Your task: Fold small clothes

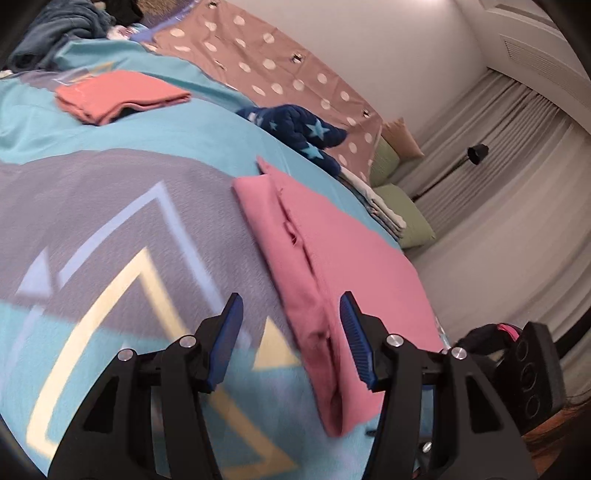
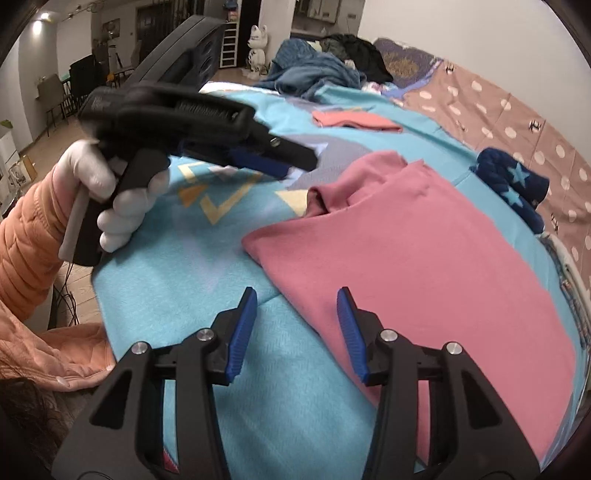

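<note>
A pink garment (image 1: 332,251) (image 2: 424,266) lies spread on the turquoise patterned blanket (image 1: 110,221) (image 2: 166,266), with one side folded over along its length. My left gripper (image 1: 290,299) (image 2: 291,166) is open just above the blanket; the garment's folded edge runs between its jaws, and the pads do not press on it. A white-gloved hand (image 2: 107,184) holds it. My right gripper (image 2: 296,291) is open over the garment's near edge, with nothing gripped. A salmon garment (image 1: 122,96) (image 2: 354,120) lies folded farther back.
A navy star-print piece (image 1: 295,129) (image 2: 513,184) lies crumpled at the blanket's edge on a brown polka-dot sheet (image 1: 258,55) (image 2: 517,110). A pile of blue and dark clothes (image 2: 317,70) (image 1: 62,29) sits at the far end. Green pillows (image 1: 406,214) and a black lamp (image 1: 476,153) stand beside the bed.
</note>
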A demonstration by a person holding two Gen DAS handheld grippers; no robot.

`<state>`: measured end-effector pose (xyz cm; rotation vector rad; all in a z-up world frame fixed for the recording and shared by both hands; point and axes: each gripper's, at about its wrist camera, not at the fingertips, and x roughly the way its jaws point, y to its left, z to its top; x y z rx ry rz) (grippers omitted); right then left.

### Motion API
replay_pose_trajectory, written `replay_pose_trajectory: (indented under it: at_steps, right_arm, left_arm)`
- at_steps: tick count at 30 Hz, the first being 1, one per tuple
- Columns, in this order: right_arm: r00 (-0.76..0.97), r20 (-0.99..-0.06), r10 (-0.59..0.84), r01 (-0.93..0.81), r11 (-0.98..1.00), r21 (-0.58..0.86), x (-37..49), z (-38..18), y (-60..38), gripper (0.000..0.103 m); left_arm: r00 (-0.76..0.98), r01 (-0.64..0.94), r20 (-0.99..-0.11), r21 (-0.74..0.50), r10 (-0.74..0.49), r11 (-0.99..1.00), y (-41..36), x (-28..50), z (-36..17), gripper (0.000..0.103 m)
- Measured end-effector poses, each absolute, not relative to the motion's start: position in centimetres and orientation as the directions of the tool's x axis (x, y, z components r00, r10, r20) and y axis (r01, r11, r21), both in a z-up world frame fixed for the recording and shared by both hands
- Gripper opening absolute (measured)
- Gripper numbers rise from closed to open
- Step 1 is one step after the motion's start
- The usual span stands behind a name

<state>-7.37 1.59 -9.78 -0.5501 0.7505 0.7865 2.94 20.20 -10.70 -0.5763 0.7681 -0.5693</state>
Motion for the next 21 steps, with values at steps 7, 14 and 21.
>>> replay_pose_trajectory:
  at_steps: [7,14,21]
  right_arm:
    - [0.456,-0.781,0.428,-0.783,0.609,-0.123,-6.3,-10.2,3.0,0.053]
    - [0.447,-0.776,0.445,-0.755,0.653,-0.06,-5.5,-10.3,2.1,0.054]
    - [0.462,-0.778,0.426,-0.763,0.638,-0.104,-5.8,-10.5,2.5,0.056]
  left_arm:
    - [0.442,0.247,-0.447,-0.773,-0.777,0.585,18.9,13.0,-12.3,0.053]
    - [0.611,0.375,-0.199,-0.779,-0.766,0.502,21.5,10.8,-7.6,0.013]
    - [0.625,0.244,-0.406,-0.71,-0.667,0.661,21.9,10.2,-10.2,0.04]
